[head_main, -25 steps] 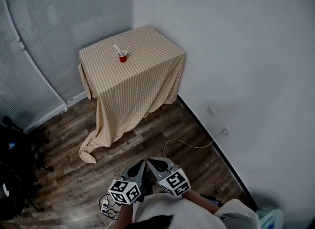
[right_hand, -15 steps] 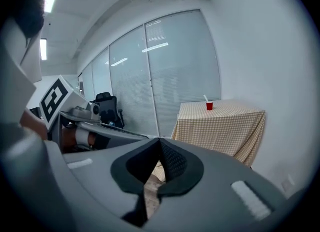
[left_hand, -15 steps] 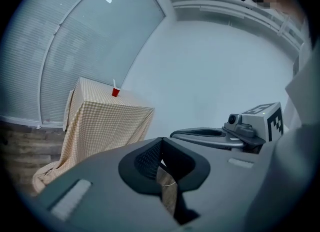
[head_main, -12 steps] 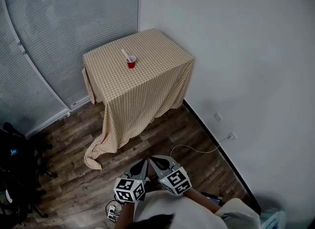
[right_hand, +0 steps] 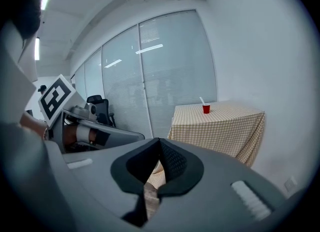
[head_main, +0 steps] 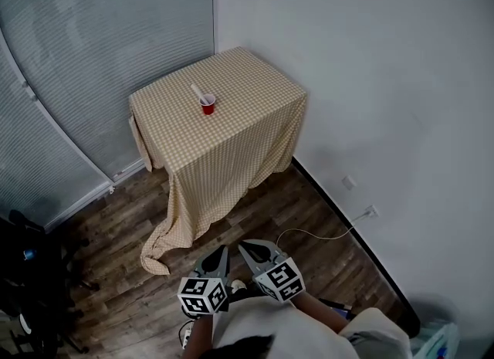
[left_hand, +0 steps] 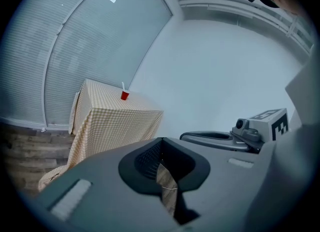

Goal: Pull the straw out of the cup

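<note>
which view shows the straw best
The head view: from above, the white straw shows along its length, leaning out of the red cup against the checked cloth. The left gripper view and right gripper view show it only as a tiny sliver above the distant cup.

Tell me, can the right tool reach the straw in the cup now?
Probably not yet. The right tool sits by the person's body, with wooden floor between it and the table holding the cup and straw. Nothing blocks the way; it looks too far.
</note>
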A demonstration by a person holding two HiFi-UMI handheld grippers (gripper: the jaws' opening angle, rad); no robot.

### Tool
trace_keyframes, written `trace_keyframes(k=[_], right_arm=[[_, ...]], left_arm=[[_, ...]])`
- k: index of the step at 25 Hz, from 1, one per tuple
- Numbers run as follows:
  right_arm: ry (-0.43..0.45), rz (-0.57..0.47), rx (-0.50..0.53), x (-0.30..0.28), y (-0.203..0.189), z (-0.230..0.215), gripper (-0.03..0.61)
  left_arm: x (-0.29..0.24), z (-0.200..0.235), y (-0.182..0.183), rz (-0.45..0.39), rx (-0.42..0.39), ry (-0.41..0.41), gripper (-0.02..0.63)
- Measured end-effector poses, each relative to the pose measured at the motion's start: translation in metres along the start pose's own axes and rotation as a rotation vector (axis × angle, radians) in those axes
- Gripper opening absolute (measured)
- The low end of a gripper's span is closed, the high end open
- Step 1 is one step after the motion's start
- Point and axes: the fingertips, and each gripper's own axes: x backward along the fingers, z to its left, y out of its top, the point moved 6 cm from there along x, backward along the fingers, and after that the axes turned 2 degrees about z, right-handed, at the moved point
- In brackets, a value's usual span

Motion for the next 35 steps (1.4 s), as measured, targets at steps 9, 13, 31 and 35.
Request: trace_keyframes(k=[9,13,31,35], right_arm=[[-0.043,-0.002,-0.083,0.0,-0.005,-0.02,0.006],[-0.076,-0.022,-0.128,0.002,-0.001,-0.03,0.006],[-0.106,-0.063,-0.196,-0.008,0.008,-0.082,0.006],[-0.119,-0.025,-0.19,-0.019,0.008,-0.098,0.006]], left_arm=[[-0.012,-0.009,0.002,0.024,-0.024,-0.028,0.02],[-0.009,-0.005,0.001,0.024,-0.009,-0.008,0.02],[-0.041,0.016,0.016,0.039,0.001,0.026,0.02],[-0.056,0.023,0.023,0.051,0.016,0.061,0.02]])
